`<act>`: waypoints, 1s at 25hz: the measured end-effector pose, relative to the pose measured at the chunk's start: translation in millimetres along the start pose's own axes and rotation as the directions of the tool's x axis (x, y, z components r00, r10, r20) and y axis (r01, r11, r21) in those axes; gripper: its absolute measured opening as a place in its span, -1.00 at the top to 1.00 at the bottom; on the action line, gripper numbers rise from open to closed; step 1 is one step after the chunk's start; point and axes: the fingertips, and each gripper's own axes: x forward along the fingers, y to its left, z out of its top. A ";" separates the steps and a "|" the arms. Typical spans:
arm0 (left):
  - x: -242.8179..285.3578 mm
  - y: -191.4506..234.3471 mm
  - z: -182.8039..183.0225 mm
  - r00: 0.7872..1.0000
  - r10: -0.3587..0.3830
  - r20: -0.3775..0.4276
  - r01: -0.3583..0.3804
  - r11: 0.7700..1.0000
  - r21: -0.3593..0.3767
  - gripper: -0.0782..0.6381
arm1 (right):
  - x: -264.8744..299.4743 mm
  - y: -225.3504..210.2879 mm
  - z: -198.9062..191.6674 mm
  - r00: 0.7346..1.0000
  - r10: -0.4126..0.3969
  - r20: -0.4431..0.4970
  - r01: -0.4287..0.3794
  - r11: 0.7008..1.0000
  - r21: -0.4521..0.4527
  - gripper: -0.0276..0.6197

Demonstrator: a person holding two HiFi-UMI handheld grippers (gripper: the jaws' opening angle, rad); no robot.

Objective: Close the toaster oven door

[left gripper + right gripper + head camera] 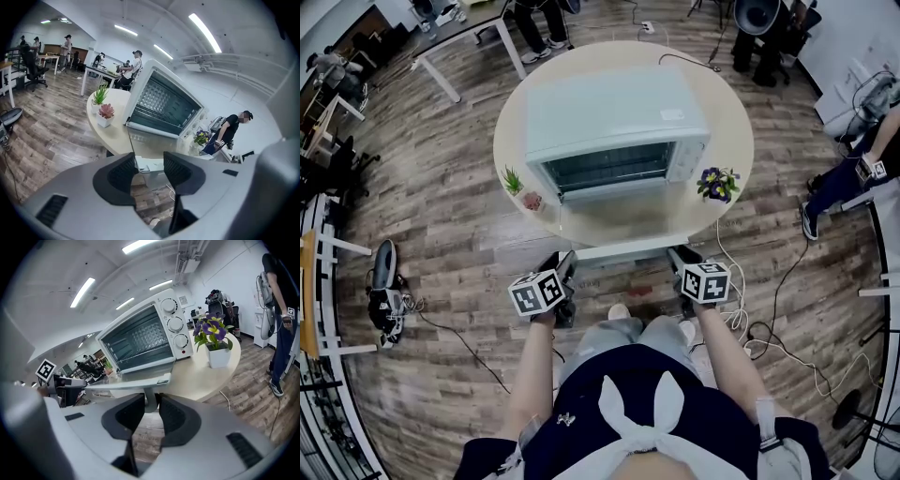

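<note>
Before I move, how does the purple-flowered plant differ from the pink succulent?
The purple-flowered plant is taller, with spreading blooms; the pink succulent is a low rosette. The purple-flowered plant stands alone; the pink succulent has a green spiky plant beside it. Both have white pots.

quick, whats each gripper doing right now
left gripper: closed on the door handle, near its left end
right gripper: closed on the door handle, near its right end
</note>
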 end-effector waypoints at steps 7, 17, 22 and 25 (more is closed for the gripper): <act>-9.2 -3.5 9.9 0.996 0.005 0.089 -0.008 0.999 0.032 0.24 | -2.3 2.8 7.2 1.000 0.014 0.014 -0.014 1.000 0.013 0.61; -20.3 -4.5 2.4 0.992 -0.002 0.123 0.000 1.000 0.017 0.24 | -6.2 4.5 16.0 1.000 0.010 0.019 -0.011 1.000 0.028 0.61; -18.9 -8.0 1.8 0.993 -0.008 0.118 0.004 1.000 0.026 0.24 | -8.5 5.7 21.2 0.999 0.008 0.031 -0.009 0.999 0.036 0.61; -18.7 -11.2 3.3 0.993 -0.010 0.117 0.006 0.999 0.031 0.24 | -10.9 8.1 26.4 0.999 0.013 0.045 -0.014 0.999 0.031 0.61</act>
